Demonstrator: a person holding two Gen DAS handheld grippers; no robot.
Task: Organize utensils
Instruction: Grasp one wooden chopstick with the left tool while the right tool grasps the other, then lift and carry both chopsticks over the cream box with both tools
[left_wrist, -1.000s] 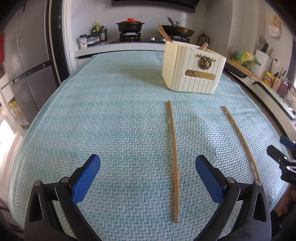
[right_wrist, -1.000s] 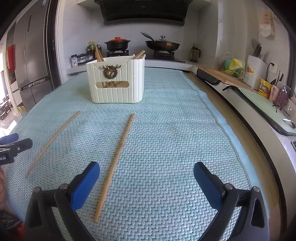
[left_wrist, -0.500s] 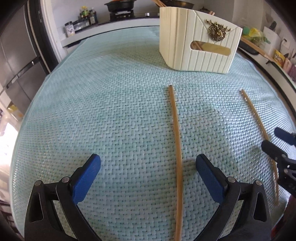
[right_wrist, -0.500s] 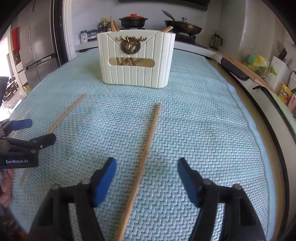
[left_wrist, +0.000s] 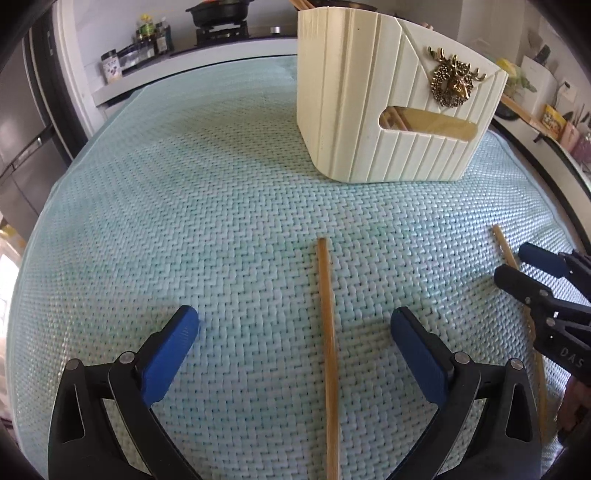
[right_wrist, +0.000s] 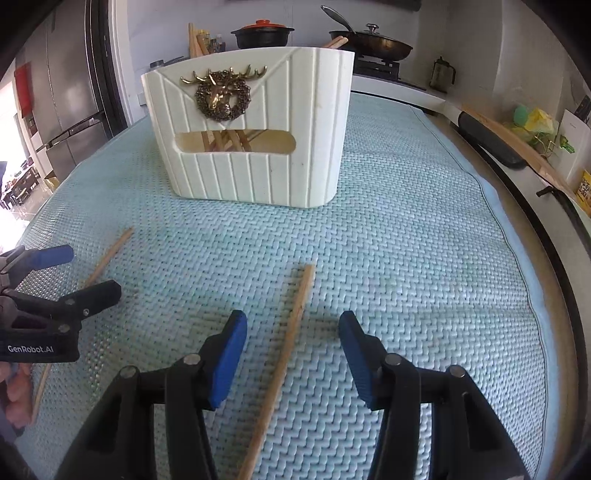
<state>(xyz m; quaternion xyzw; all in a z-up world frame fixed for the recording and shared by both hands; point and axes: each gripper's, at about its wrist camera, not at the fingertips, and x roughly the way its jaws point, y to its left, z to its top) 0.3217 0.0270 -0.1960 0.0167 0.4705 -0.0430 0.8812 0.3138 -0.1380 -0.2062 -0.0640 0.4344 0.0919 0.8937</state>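
While the right gripper (right_wrist: 291, 354) closed, fingers (right_wrist: 229, 354) apart astride the chopstick (right_wrist: 291, 332) at lower centre, an off-centre pinch risked rolling it; left gripper (left_wrist: 295, 343) gaped.

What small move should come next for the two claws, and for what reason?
Probably lower both a little more, then close. Each chopstick lies flat on the mat between blue pads that do not touch it: one inside the wide left claw, the other inside the right claw, whose jaws are closing.
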